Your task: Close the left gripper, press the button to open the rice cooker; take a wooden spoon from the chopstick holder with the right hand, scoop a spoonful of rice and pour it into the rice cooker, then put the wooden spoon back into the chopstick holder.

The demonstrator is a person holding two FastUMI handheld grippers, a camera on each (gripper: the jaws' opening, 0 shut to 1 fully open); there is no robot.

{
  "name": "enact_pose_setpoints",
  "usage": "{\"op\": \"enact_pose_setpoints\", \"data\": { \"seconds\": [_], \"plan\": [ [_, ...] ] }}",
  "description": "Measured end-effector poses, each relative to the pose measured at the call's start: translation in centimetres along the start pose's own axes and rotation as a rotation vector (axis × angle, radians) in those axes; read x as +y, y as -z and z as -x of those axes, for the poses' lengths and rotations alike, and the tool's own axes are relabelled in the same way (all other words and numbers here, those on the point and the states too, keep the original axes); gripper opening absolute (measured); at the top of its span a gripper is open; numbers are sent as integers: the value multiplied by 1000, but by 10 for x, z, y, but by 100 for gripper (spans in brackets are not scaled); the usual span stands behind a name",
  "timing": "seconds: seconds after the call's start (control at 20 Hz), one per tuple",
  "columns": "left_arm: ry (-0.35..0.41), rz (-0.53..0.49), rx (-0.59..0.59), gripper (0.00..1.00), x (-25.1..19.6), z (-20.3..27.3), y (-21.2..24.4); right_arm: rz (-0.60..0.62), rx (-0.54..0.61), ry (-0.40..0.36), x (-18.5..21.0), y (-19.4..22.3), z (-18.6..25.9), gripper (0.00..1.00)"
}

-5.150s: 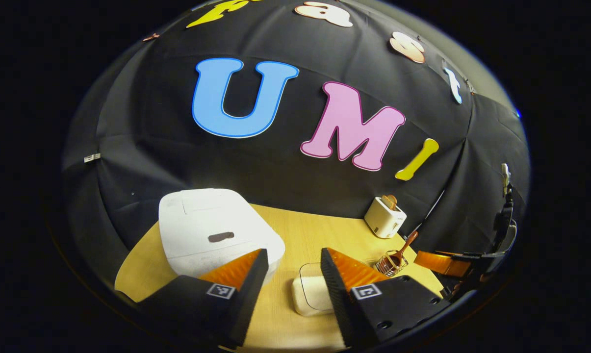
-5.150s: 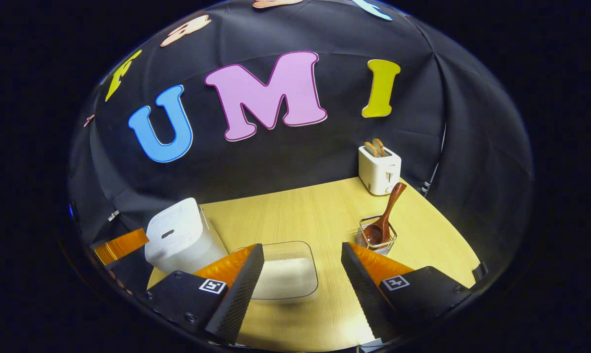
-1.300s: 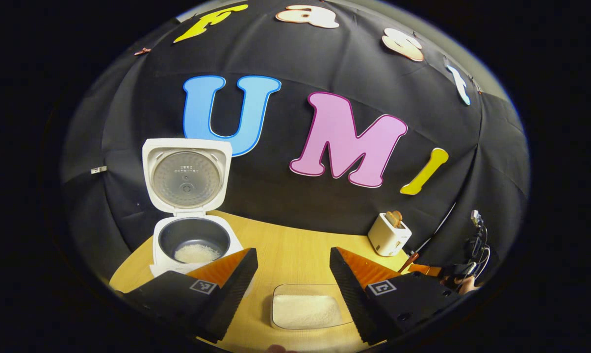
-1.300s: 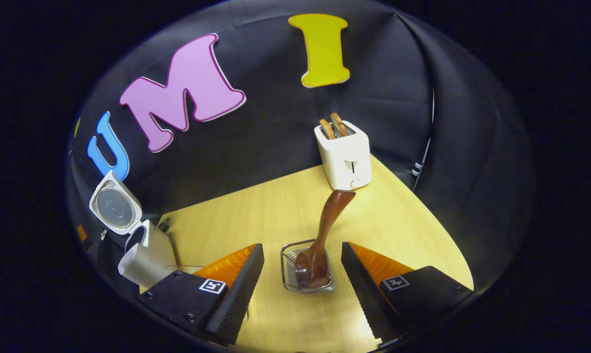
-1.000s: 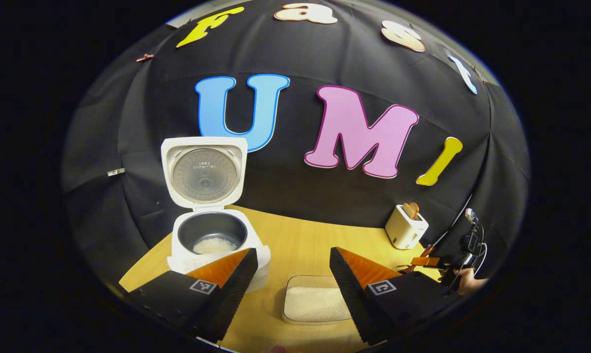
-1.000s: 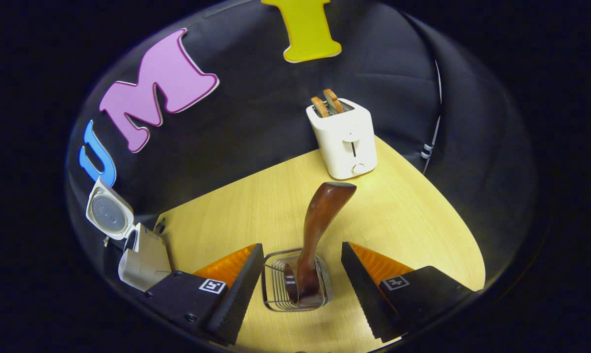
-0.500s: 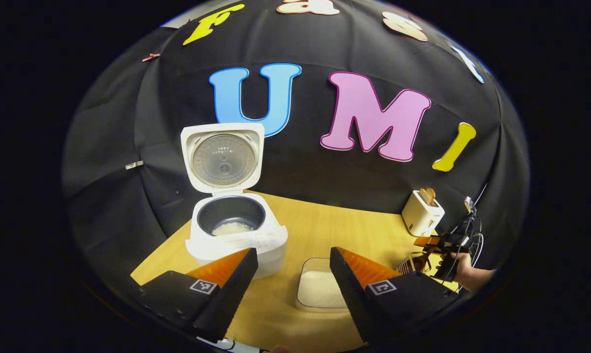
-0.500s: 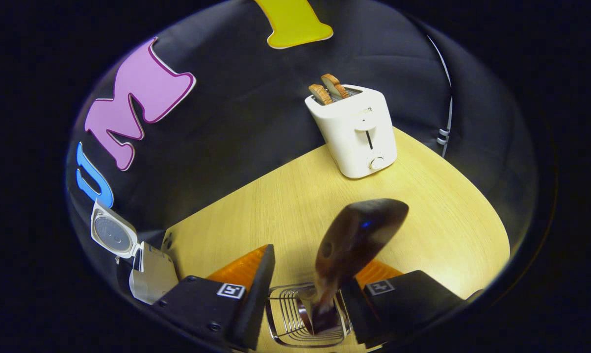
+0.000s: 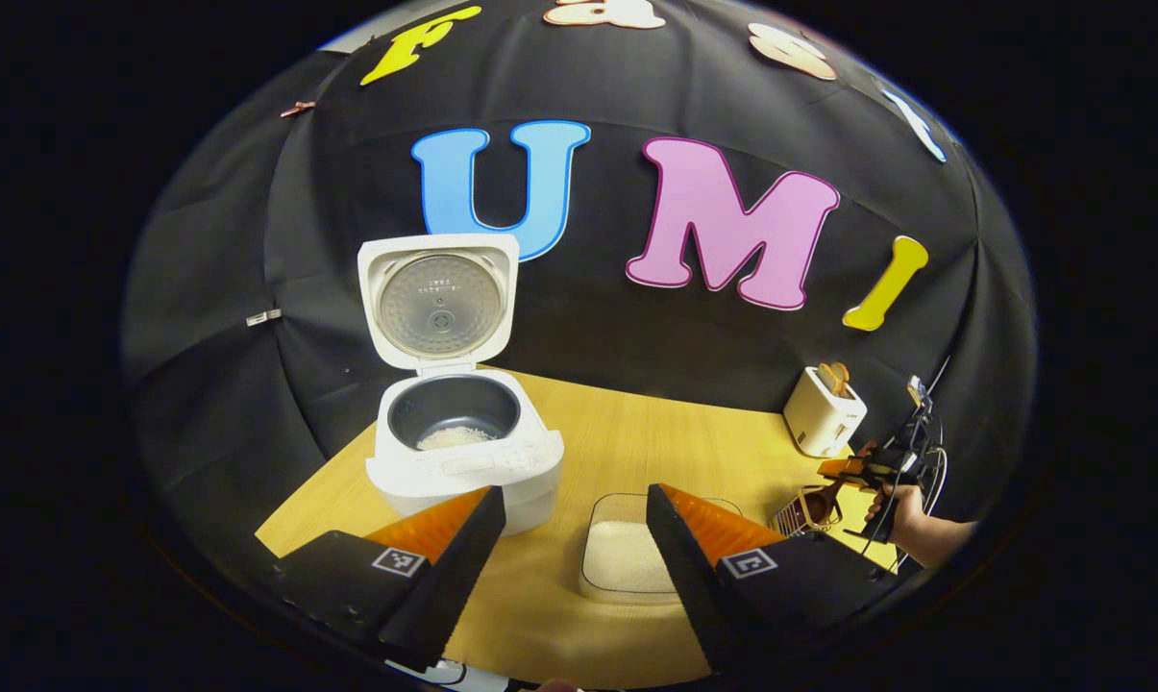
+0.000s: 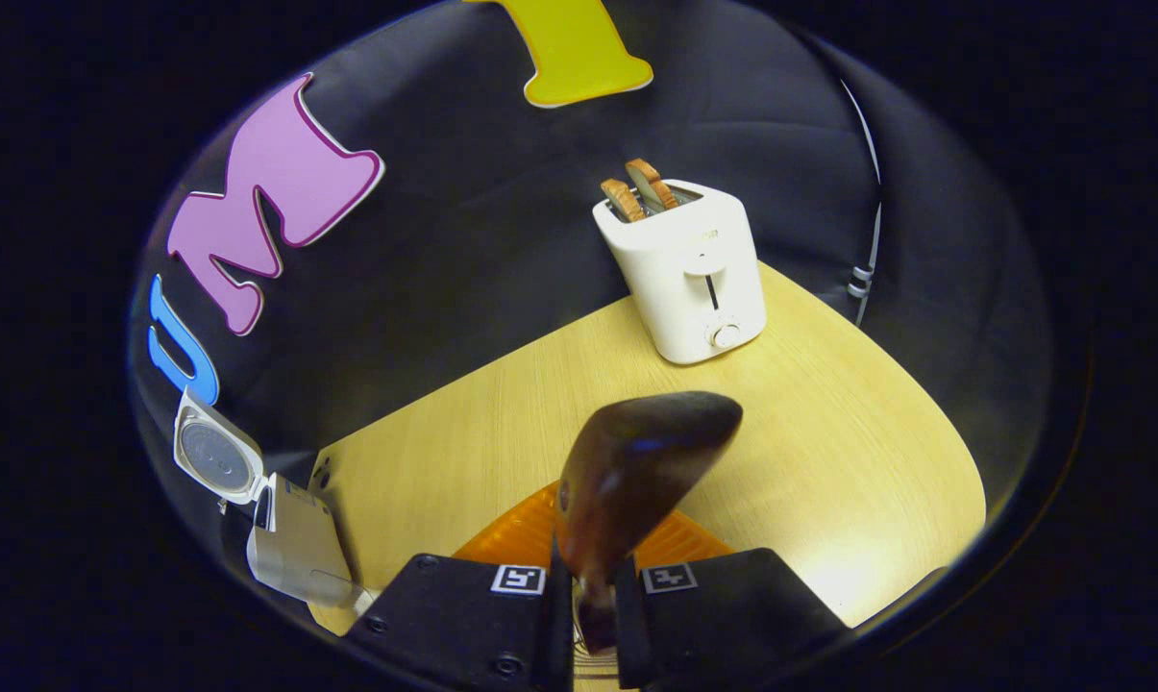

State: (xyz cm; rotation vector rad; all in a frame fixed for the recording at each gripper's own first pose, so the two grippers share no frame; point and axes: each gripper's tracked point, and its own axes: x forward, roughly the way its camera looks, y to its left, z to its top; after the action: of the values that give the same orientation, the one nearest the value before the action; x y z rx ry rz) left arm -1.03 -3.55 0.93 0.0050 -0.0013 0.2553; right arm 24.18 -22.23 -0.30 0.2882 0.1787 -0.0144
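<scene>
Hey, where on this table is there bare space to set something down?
Bare wood lies between the rice cooker and the toaster, along the back wall. The front is crowded: rice container, then the chopstick holder, where the right gripper clamps the wooden spoon.

— We see a wooden spoon [image 10: 636, 471], dark and glossy, over a pale, matt wood-grain table [image 10: 828, 461].
— And we note the rice cooker [image 9: 463, 461] — smooth white plastic, its lid [image 9: 439, 303] lined with dull metal. The toaster [image 10: 689, 274] looks like smooth cream plastic; the wall [image 10: 463, 250] is creased black cloth.
— The rice tub [image 9: 627, 557] is clear plastic, the holder [image 9: 804, 511] thin metal wire.
</scene>
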Motion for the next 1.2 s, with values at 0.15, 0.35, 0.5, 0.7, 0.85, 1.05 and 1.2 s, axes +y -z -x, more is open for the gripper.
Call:
{"op": "enact_pose_setpoints", "data": {
  "seconds": [0.15,0.35,0.5,0.7,0.85,1.05,1.2],
  "plan": [
    [32,9,-21,95,-3,5,-3,46,-54,15,13,-19,20,22],
    [96,49,-27,96,1,0,-4,111,-161,45,34,-56,57,22],
    [119,76,-49,95,19,-1,-13,76,-196,28,64,-66,85,22],
    [162,95,-40,95,44,-1,-13,93,-211,-1,116,-50,110,22],
    [210,19,-55,96,55,3,-19,102,-210,-30,158,-25,119,22],
    [265,-8,-57,96,67,6,-24,121,-190,-57,201,18,117,22],
    [287,-17,-35,96,82,5,-19,137,-178,-57,220,50,107,22]
  ]
}}
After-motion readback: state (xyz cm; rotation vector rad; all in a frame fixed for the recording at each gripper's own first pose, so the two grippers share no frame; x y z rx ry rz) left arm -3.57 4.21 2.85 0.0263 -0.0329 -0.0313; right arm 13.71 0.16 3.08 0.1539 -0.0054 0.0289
